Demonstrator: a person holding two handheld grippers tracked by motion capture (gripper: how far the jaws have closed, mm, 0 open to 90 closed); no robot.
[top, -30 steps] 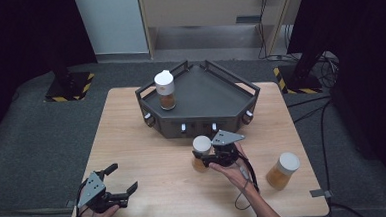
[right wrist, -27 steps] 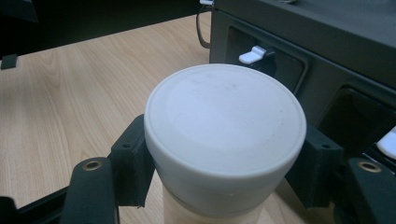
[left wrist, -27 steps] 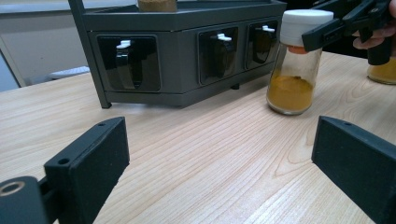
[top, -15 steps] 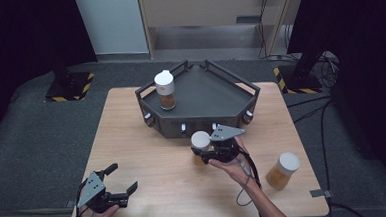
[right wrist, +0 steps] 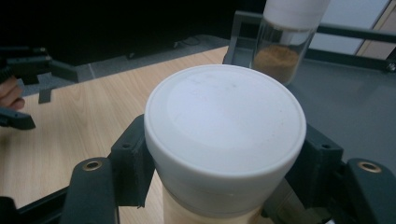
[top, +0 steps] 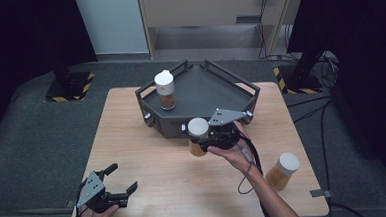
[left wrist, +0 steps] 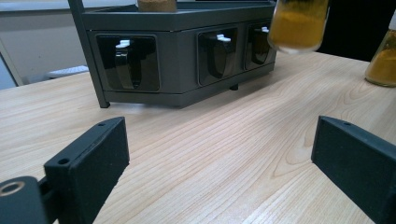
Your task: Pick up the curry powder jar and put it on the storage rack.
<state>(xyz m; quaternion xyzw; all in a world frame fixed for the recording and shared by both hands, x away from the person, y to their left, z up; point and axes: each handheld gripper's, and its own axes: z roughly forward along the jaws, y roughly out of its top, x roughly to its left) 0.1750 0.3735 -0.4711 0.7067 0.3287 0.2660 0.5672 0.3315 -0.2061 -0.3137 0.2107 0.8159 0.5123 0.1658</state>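
Note:
My right gripper (top: 202, 138) is shut on a white-capped jar of yellow powder (top: 198, 137), held in the air just in front of the dark rack (top: 240, 93). In the right gripper view its black jaws clamp the jar (right wrist: 224, 135) below the white cap. A second jar with brown powder (top: 165, 90) stands upright on the rack's top at the left. A third jar of yellow powder (top: 282, 171) stands on the table at the right. My left gripper (top: 119, 182) rests open at the table's near left corner, nothing between its jaws; its own view shows the lifted jar (left wrist: 299, 25) above the table.
The rack has a raised rail around its top and several dark slots (left wrist: 128, 63) along its front face. The wooden table (top: 148, 156) is bare between the two grippers. A cable trails from the right gripper over the forearm.
My right gripper has lifted the yellow-powder jar off the table, up toward the rack's front. The left gripper has stayed where it was.

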